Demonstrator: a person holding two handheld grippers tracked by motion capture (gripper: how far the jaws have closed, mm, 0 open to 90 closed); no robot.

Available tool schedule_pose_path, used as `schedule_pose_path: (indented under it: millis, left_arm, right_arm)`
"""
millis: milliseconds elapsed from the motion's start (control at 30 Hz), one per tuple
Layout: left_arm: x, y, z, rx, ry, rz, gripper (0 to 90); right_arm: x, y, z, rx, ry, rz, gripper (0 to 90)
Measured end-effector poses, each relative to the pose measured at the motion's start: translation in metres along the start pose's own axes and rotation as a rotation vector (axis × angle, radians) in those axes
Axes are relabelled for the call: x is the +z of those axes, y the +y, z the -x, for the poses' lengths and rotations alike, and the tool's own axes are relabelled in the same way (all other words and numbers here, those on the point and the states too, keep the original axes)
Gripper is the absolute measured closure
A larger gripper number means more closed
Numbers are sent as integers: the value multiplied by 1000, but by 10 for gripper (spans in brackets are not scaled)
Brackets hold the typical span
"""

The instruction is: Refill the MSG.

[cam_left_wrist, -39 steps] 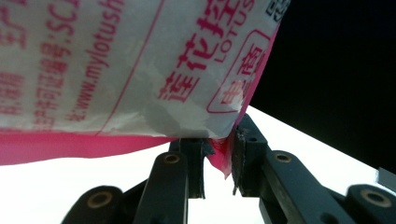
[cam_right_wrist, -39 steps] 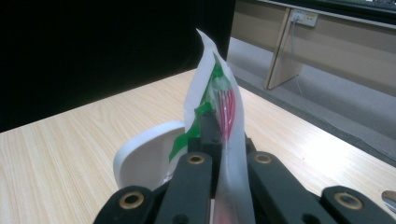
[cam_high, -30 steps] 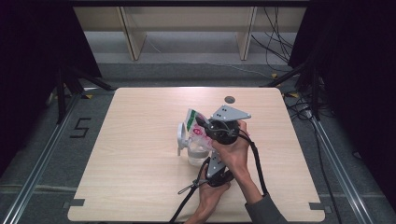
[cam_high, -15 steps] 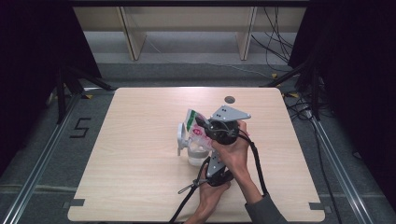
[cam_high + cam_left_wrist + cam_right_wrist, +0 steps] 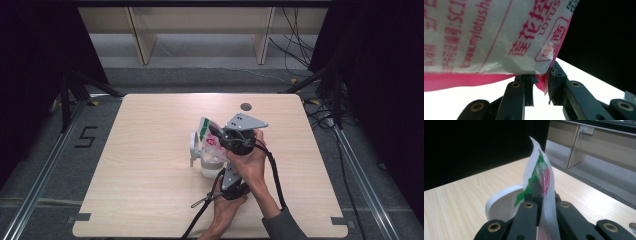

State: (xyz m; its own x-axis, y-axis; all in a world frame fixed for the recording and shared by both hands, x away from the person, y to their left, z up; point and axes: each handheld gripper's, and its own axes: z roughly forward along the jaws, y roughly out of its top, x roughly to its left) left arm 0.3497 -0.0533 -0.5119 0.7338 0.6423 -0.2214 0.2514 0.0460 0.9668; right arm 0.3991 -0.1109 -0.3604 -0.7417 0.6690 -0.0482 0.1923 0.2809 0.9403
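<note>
1. The work in hand looks like emptying a packet [image 5: 209, 134] into a jug [image 5: 207, 161] just below the middle of the high view, on the desk [image 5: 140, 165].
2. The right tool [image 5: 220, 136] sits just right of centre in that view, with its grey plate on top. In the right gripper view its jaws are clamped on the packet [image 5: 541, 173], which stands edge-on between them in the middle of the frame.
3. The left tool [image 5: 222, 172] is lower, below the jug and close to the person's left hand [image 5: 225, 210]. In the left gripper view its jaws are pinched on the packet's [image 5: 494, 37] pink lower corner at centre bottom, with a narrow gap between them.
4. The packet is held off the desk, tilted, just above the jug's mouth. The jug's white handle [image 5: 194, 147] points to the left of the high view and shows as a pale curve at lower left of the right gripper view.
5. Done, as I judge it: the packet is gripped at both ends and brought over the jug.
6. I cannot tell whether the packet is open, or whether anything is in the jug.
7. Left: pouring, then putting the packet down.
</note>
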Motion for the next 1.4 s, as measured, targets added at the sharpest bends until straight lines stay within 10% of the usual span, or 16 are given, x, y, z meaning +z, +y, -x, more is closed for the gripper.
schedule_pose_path:
  millis: [1400]
  left_arm:
    - [3, -2, -2, -1, -9, 6, 765]
  right_arm:
    - [3, -2, 1, -13, 12, -8, 900]
